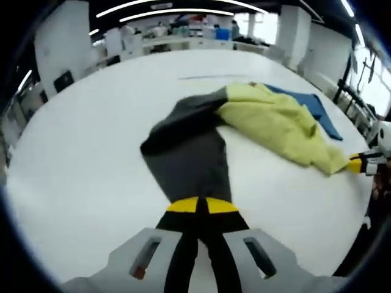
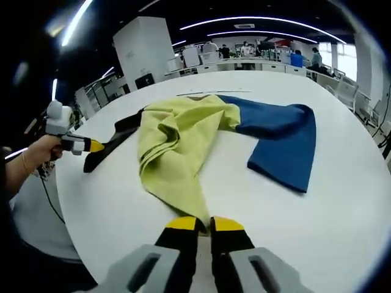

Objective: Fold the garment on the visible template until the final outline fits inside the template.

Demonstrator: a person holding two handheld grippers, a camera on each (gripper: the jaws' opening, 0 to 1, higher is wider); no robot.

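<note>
My left gripper (image 1: 202, 206) clamped on grey sleeve of yellow, blue and grey fabric garment (image 2: 183, 140); my right gripper (image 2: 204, 224) clamped on yellow hem; white round surface (image 2: 342, 201) beneath.

Table: large white round top (image 1: 79, 177), bare at its near edge.
Ceiling: long curved light strips (image 2: 256, 21) on a dark ceiling.
Background: white pillar (image 2: 143, 46), desks with clutter (image 1: 183, 30), windows (image 2: 345, 58) at the far side.

Open-plan lab: cluttered benches (image 2: 244, 58), strip lights (image 1: 177, 13).
</note>
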